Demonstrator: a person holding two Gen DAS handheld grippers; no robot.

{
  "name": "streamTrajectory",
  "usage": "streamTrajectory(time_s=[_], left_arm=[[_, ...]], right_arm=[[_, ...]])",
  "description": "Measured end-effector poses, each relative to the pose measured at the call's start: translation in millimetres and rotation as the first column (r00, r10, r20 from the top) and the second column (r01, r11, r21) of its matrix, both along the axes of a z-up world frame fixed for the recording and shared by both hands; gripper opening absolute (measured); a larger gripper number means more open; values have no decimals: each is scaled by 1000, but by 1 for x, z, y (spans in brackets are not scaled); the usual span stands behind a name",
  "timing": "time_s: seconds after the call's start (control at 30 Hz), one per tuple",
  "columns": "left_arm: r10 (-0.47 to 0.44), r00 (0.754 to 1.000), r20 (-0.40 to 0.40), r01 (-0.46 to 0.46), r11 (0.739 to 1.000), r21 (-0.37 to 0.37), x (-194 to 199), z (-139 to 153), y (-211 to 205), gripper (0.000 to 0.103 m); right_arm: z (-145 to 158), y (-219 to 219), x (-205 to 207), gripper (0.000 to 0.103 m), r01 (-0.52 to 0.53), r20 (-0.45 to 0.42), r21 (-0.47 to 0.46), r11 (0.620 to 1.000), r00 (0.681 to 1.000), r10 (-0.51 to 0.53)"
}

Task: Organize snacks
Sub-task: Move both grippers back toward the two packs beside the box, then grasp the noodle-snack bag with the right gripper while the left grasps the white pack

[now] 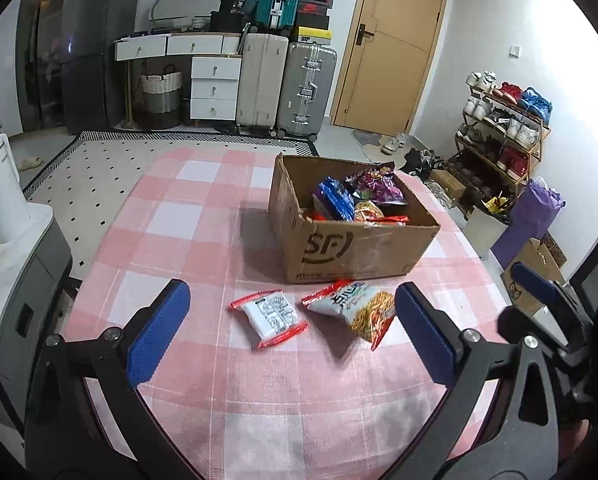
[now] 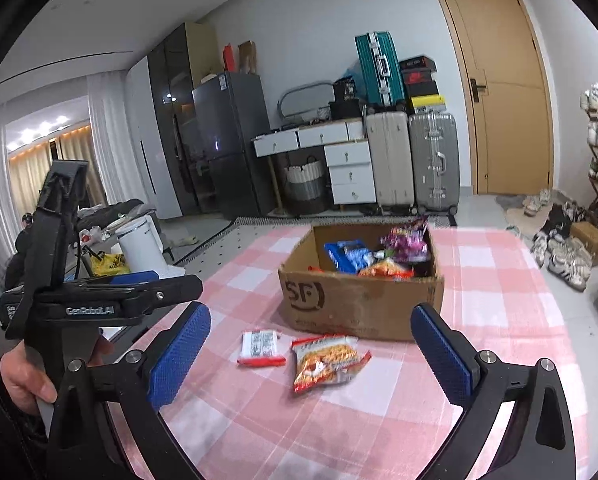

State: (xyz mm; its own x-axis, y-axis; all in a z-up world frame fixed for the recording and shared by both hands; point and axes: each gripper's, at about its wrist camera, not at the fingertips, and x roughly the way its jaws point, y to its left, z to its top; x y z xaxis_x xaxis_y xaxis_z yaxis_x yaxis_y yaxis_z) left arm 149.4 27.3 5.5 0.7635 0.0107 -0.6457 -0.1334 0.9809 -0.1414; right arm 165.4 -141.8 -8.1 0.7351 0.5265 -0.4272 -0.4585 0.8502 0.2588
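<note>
Item: two noodle snack packets, white-label packet (image 1: 268, 319) and orange packet (image 1: 351, 309), loose on your table (image 1: 203, 240) just before the cardboard box (image 1: 355, 248), probably awaiting boxing; your left claw (image 1: 295, 340) and right claw (image 2: 311, 364) gape empty, ready to pinch

An open cardboard box (image 1: 351, 248) full of colourful snack packets stands on the bench, and just before it lie flat a small white packet (image 1: 268, 316) and a noodle-snack bag (image 1: 353, 308), close together.
</note>
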Motion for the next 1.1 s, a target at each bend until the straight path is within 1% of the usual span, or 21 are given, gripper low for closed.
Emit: streamTrajectory(time_s=[0.1,0.23,0.33,0.5,0.67,0.93,1.1], left_arm=[[7,1000,-14,-7,1000,-11,-2,-13,5,102],[23,999,-39,-24,999,-27,-1,-35,11,102],[24,998,-66,-27,999,-40,3,-50,18,102],[24,995,-96,-30,998,-63,9,-71,27,102],[13,991,-134,-25,996,-91,20,-91,33,102],[-8,985,-174,-14,992,-125,32,-111,39,102],[-11,979,-201,-21,987,-157,40,-123,46,102]], right_arm=[[-14,3,4,102,-8,-40,-24,1000,999,7],[-33,8,11,102,-18,-82,-33,999,996,15],[-50,13,21,102,-31,-136,-49,998,990,24],[-69,19,39,102,-37,-188,-57,998,982,26],[-84,30,59,102,-48,-240,-86,995,970,26],[-114,54,99,102,-76,-322,-112,991,946,36],[-128,62,120,102,-69,-367,-102,992,930,27]])
